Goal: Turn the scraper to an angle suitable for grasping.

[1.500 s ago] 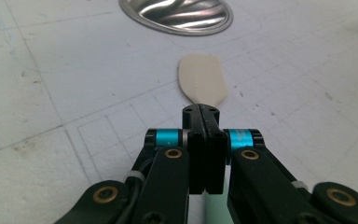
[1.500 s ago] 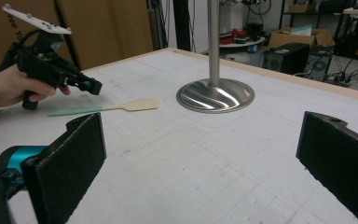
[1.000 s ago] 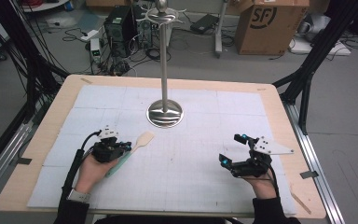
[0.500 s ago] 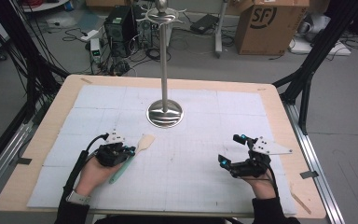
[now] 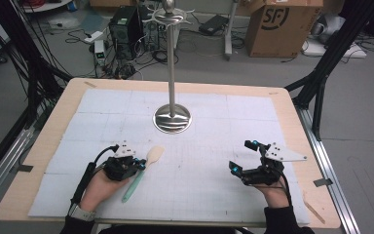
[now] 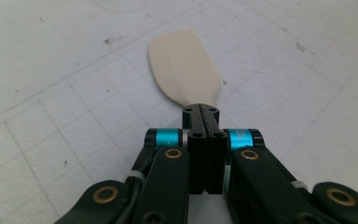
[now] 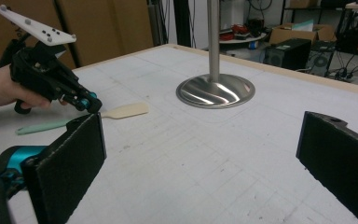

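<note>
Resting near edge: two forearms come in over the worktop (image 5: pixel 102 102), each hand around a gripper.
Left gripper (image 5: pixel 139 164): low over the mat, pointing toward the stand; its jaws are pressed together at the neck of the spatula (image 5: pixel 141 171), and from its own view it is hard to tell whether they pinch the neck or sit just above it.
Right gripper (image 5: pixel 242 157): well apart on the other side, held level; jaws spread wide with nothing between them.
Spatula: flat on the mat by the left hand (image 5: pixel 100 187), cream blade toward the stand, pale green handle toward the person.
Hidden: the left gripper covers the join of blade and handle; part of the handle lies under the hand.
Stand (image 5: pixel 172 117): round metal base mid-worktop, well beyond both grippers; its pole rises to a top with hooks.
Beyond the worktop: a cardboard box (image 5: pixel 277 24), a computer case (image 5: pixel 125 25) and loose cables (image 5: pixel 97 39) on the floor.
</note>
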`<action>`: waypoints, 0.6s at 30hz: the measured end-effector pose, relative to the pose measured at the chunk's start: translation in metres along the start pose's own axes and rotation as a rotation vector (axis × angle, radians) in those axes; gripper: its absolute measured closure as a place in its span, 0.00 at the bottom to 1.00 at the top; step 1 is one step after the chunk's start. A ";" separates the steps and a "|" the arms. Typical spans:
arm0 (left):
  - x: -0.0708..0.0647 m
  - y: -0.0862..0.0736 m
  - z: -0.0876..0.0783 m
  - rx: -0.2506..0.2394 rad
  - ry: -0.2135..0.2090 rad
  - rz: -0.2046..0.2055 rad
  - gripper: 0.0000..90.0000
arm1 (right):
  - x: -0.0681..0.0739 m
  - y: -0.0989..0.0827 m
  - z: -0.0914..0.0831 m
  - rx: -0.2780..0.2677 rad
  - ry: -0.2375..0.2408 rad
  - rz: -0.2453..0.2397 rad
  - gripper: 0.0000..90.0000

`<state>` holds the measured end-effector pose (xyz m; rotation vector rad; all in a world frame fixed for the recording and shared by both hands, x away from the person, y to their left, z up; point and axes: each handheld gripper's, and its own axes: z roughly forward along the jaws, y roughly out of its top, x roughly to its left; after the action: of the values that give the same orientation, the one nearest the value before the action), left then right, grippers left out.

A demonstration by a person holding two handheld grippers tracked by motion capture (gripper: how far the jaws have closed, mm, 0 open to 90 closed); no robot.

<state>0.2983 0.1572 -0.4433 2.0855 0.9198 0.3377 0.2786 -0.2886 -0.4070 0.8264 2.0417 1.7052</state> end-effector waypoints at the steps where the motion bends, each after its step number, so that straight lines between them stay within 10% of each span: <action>1: 0.000 0.000 0.000 0.000 0.000 0.000 1.00 | 0.000 0.000 0.000 0.002 0.001 0.002 0.00; 11: -0.012 0.005 0.007 -0.055 -0.099 0.044 1.00 | 0.001 -0.001 0.002 0.010 0.004 0.002 0.00; 18: -0.018 0.004 0.017 -0.016 -0.075 0.100 1.00 | 0.001 0.000 0.001 0.005 0.004 -0.006 0.00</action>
<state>0.2964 0.1336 -0.4496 2.1193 0.7679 0.3164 0.2785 -0.2869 -0.4076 0.8184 2.0503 1.7000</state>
